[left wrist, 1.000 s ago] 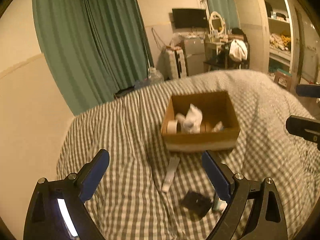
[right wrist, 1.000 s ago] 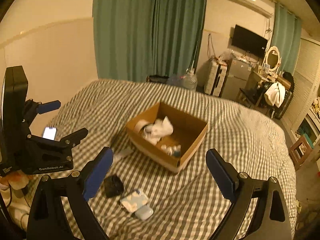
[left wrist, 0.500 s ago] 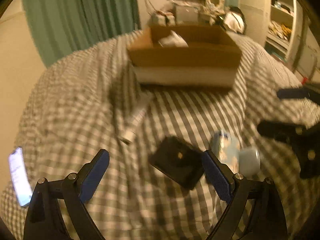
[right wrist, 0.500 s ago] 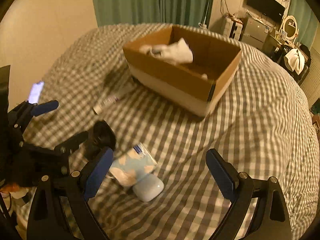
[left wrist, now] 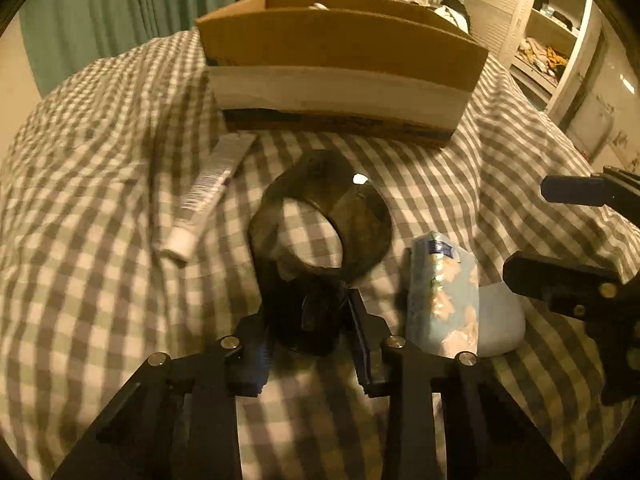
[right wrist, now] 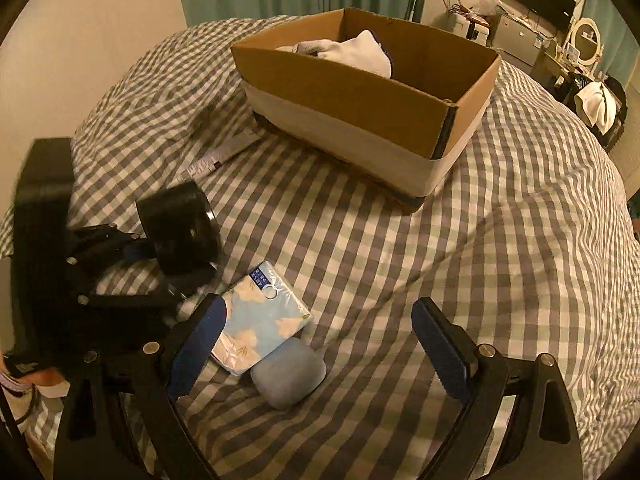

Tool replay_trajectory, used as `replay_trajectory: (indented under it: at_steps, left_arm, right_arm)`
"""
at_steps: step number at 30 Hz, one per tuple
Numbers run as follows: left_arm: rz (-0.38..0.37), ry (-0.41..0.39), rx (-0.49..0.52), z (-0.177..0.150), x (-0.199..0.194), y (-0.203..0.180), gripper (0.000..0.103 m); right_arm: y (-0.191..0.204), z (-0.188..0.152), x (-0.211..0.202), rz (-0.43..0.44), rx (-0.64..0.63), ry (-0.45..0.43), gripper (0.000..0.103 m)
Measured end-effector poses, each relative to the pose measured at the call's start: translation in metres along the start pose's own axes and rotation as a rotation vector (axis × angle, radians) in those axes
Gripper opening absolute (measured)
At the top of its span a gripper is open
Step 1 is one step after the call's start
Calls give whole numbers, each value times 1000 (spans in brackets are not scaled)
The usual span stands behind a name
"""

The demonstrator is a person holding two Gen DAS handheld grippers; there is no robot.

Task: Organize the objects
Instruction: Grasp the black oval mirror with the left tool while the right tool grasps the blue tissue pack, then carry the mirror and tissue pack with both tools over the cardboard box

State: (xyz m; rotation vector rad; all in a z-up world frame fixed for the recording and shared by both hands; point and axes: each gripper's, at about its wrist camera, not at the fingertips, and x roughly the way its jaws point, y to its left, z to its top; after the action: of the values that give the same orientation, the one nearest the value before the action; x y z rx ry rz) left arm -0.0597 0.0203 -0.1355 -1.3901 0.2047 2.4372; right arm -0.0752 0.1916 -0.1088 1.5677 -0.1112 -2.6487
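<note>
My left gripper (left wrist: 310, 320) is shut on a black tape roll (left wrist: 320, 232) and holds it tilted up above the checked bedspread; it shows in the right wrist view too (right wrist: 180, 232). My right gripper (right wrist: 320, 344) is open and empty, low over a blue flowered tissue pack (right wrist: 260, 320) and a pale blue case (right wrist: 290, 376). Both lie to the right of the roll in the left wrist view: the tissue pack (left wrist: 440, 292) and the case (left wrist: 500, 324). A white tube (left wrist: 208, 192) lies to the left. A cardboard box (right wrist: 360, 92) with white cloth (right wrist: 352, 52) stands behind.
The box (left wrist: 340, 60) fills the far middle of the bed. The checked bedspread (right wrist: 500, 220) stretches to the right of it. A wall and green curtains stand to the left, shelves (left wrist: 552, 40) and furniture beyond the bed at the right.
My left gripper has dropped, closed on the black tape roll and tipped it up. My right gripper has moved down closer to the tissue pack and the case.
</note>
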Motion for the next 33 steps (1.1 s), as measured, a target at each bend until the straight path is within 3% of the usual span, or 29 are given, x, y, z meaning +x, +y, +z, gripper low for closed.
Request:
replay_trajectory:
  at_steps: [4,10,13,18,22,33]
  left_arm:
    - [38,-12,-14,-4,-17,9,29]
    - [82,-54,-29,-8,-40,21,29]
    - [84,-53,-36,-6,-37,30,29]
    - [76,-50,-48,-7,-38,33,28]
    - [58,-49,-54,-9,-39,33,28]
    - [28,-64,-82,-11,-63,28,28]
  right_arm:
    - [7,0,3,-1,-12,13,94]
    - [22,3,23,69,-18,86,94]
    - [29,4,38,103,-22,134,94]
    - [40,1,58,86,-45,190,93]
    - [45,-1,56,71,-68,176,83]
    - [44,-4,21,60,-42,62,81]
